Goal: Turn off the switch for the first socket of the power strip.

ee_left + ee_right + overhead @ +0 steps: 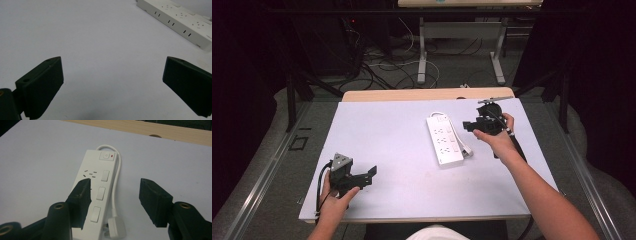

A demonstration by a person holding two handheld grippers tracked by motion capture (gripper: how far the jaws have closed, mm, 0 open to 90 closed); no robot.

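Lying mid-table, power strip [444, 139] has bare surface leftward.

Only the power strip [444, 139] interrupts the tabletop [382, 135].

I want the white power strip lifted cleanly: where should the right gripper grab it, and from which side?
Probably from above, across the narrow width of the power strip near mid-length: it lies flat, long and slim. Avoid the side with the cord and plug. The right gripper is open above it.
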